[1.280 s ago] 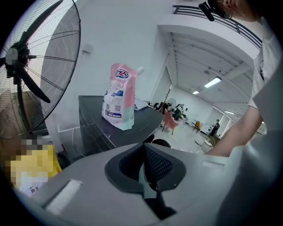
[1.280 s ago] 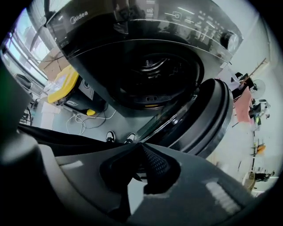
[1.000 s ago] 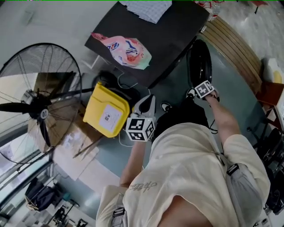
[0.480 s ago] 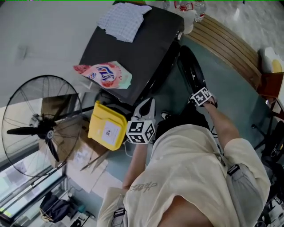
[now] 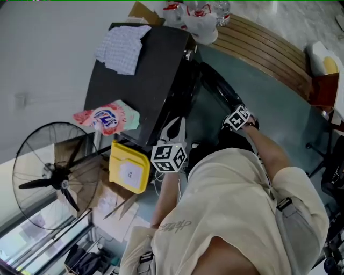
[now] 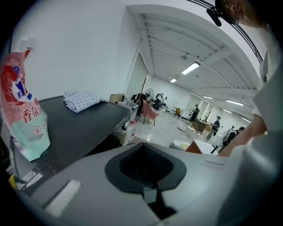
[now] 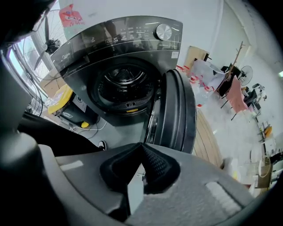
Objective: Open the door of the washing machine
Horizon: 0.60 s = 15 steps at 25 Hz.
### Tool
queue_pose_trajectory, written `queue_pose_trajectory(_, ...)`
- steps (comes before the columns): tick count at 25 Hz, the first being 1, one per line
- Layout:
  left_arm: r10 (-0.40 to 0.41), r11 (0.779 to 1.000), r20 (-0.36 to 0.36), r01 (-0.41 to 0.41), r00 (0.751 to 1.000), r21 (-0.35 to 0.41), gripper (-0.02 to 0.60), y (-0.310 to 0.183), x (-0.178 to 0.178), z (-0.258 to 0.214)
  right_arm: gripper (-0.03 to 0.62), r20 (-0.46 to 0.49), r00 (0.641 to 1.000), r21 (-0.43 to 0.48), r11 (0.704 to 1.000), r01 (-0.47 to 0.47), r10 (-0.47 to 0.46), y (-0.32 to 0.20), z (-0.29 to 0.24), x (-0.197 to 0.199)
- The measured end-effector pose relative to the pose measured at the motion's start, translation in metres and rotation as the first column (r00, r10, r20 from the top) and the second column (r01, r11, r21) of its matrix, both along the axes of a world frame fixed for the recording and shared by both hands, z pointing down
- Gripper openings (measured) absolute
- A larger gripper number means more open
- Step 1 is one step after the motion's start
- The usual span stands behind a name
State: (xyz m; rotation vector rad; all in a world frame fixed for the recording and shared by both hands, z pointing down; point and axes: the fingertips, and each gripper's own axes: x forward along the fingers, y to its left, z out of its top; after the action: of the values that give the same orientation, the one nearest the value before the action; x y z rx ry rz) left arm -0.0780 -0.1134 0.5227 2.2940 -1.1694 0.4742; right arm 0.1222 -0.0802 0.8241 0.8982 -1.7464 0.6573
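Note:
The black washing machine stands with its round door swung wide open. In the right gripper view the drum is exposed and the door stands edge-on to its right. My right gripper is shut with nothing between its jaws, just short of the door's lower rim; its marker cube shows by the door's near end. My left gripper hangs by the machine's front corner. It points across the machine's top, jaws together and empty.
A pink detergent bag and a checked cloth lie on the machine's top. A yellow box and a standing fan are to its left. A curved wooden platform and bottles lie beyond the door.
The head view has swung, so the machine sits further left and more of the open door shows. Both grippers have shifted sideways; the right one stays by the door's edge.

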Motion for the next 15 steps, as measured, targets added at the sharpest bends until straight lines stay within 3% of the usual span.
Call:
queue_pose_trajectory(8,0.039,0.999,0.014,-0.039,0.999,0.002,0.018,-0.03,0.052,0.002,0.002,0.029,0.999,0.019,1.0,-0.015,0.015,-0.02,-0.001,0.034)
queue_pose_trajectory(15,0.065,0.998,0.017,-0.065,0.998,-0.004,0.018,-0.055,0.075,-0.001,0.002,0.034,0.999,0.036,0.999,-0.041,0.039,-0.048,-0.005,0.057)
